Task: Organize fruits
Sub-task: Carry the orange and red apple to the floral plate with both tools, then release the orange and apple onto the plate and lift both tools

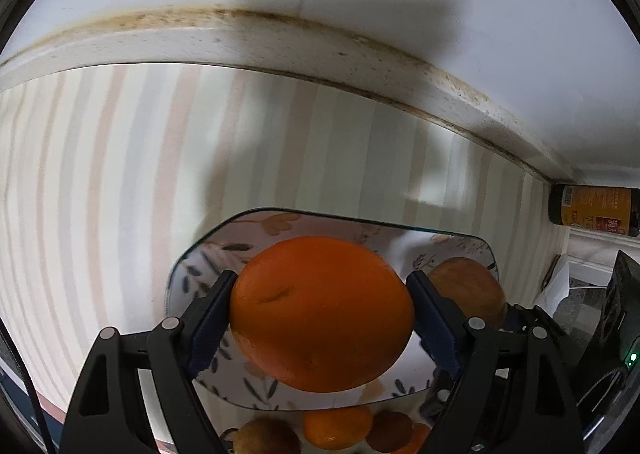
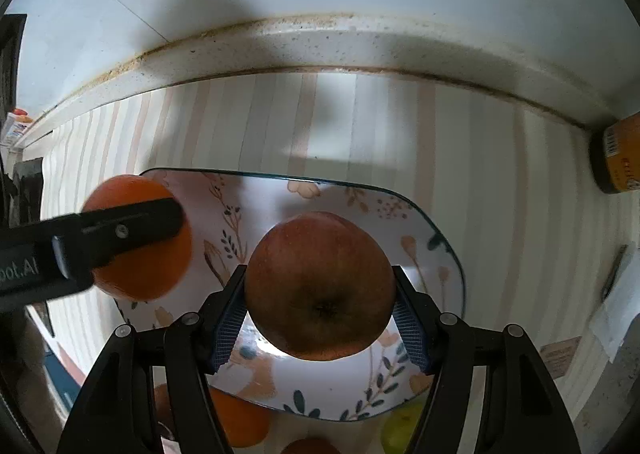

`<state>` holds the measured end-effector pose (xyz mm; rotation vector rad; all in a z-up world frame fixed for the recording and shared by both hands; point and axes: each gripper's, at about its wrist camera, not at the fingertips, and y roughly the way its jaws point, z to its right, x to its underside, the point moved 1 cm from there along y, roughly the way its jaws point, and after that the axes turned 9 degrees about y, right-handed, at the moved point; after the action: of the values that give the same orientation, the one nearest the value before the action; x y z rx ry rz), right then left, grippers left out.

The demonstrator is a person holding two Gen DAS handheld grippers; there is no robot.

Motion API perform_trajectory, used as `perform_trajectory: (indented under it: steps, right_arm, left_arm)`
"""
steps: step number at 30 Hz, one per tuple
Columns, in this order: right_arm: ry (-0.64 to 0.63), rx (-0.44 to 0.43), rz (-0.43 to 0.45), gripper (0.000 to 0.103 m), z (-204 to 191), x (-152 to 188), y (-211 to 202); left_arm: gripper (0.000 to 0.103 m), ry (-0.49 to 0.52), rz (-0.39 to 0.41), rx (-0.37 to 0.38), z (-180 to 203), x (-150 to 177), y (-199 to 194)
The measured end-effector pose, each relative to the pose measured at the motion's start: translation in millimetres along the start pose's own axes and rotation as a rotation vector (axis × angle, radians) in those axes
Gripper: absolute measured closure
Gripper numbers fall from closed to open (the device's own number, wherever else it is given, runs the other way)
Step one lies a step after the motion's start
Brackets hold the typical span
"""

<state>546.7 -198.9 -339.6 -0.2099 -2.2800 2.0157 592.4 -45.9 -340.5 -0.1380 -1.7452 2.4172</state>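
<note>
My left gripper [image 1: 322, 308] is shut on a large orange [image 1: 320, 314], holding it above a floral plate [image 1: 224, 250]. In the right wrist view that same orange [image 2: 144, 274] hangs over the plate's left edge with the left gripper's black finger across it. My right gripper [image 2: 320, 306] is shut on a red-brown apple [image 2: 320, 286] over the middle of the floral plate [image 2: 360, 197]. The apple [image 1: 468, 290] also shows at the right in the left wrist view.
More fruit lies below the plate's near rim: oranges [image 1: 336, 428], a brownish fruit [image 1: 266, 438], a green fruit [image 2: 400, 430]. A dark jar with an orange label [image 1: 596, 209] stands at the right by the speckled back ledge [image 2: 320, 45]. A striped cloth [image 1: 120, 173] covers the counter.
</note>
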Motion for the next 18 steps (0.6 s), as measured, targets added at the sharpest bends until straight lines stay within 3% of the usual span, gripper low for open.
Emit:
perform_trajectory:
  steps: [5,10,12,18]
  right_arm:
    - [0.004,0.010,-0.025,0.033,0.5,-6.2,7.5]
    - [0.024,0.028,-0.033,0.032,-1.1,-13.4,14.6]
    - [0.023,0.016,-0.025,0.006,-1.4,-16.5,15.6]
    - [0.019,0.054,0.000,0.005,1.0,-17.4,-4.0]
  left_arm:
    - [0.019,0.034,-0.027,-0.043,13.6,-5.4,11.3]
    - [0.018,0.069,-0.006,-0.081,26.8,-6.7,14.3]
    - [0.009,0.069,0.025,-0.081,28.2,-8.4,9.3]
    - [0.008,0.090,0.095,-0.148,33.8,-11.1,-14.3]
